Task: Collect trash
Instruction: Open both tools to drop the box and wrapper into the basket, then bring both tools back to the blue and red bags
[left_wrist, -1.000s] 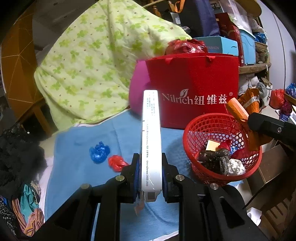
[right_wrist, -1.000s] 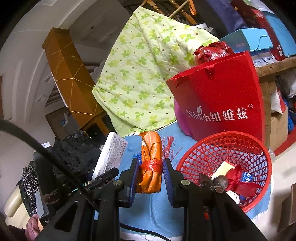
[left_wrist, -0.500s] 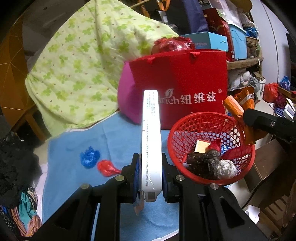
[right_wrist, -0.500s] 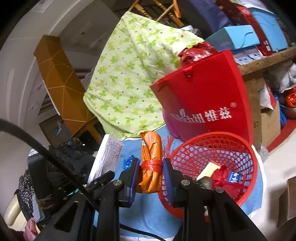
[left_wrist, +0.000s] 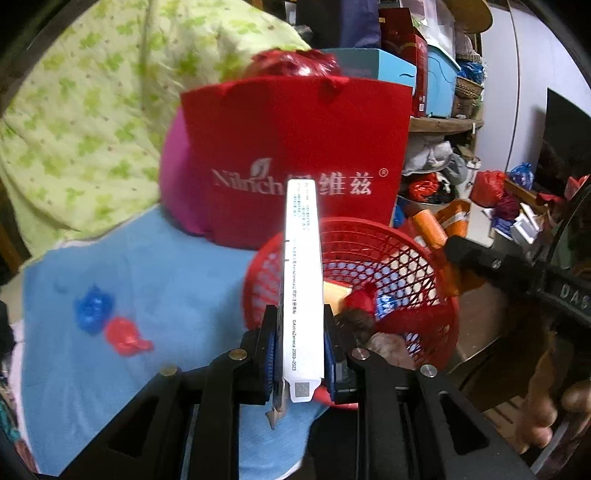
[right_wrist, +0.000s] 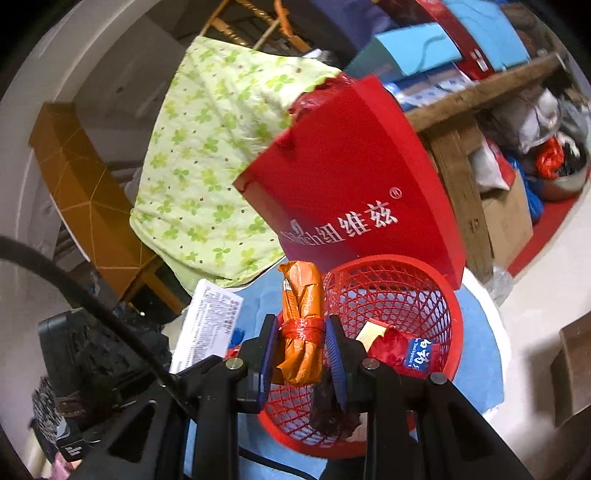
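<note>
My left gripper (left_wrist: 300, 360) is shut on a long white medicine box (left_wrist: 302, 273), held edge-on and reaching over the near rim of the red mesh basket (left_wrist: 436, 317). My right gripper (right_wrist: 301, 356) is shut on an orange wrapper bundle tied with red string (right_wrist: 300, 314), hanging above the red mesh basket (right_wrist: 417, 291). The basket holds several pieces of trash, among them a yellow card (right_wrist: 371, 329) and a red packet (right_wrist: 404, 350). A crumpled blue wrapper (left_wrist: 92, 308) and a crumpled red wrapper (left_wrist: 125, 336) lie on the blue cloth (left_wrist: 147, 280) at the left.
A tall red paper bag (left_wrist: 295, 162) stands just behind the basket, with a pink cushion (left_wrist: 177, 177) beside it. A green flowered quilt (left_wrist: 81, 122) rises at the back left. Cluttered shelves and boxes (left_wrist: 436, 62) fill the right. A person's hand (left_wrist: 550, 417) shows at the lower right.
Both grippers have moved toward the basket and tipped downward. The white box now overlaps the basket's rim, and the orange bundle has come over the basket's inside. The right view has rolled.
</note>
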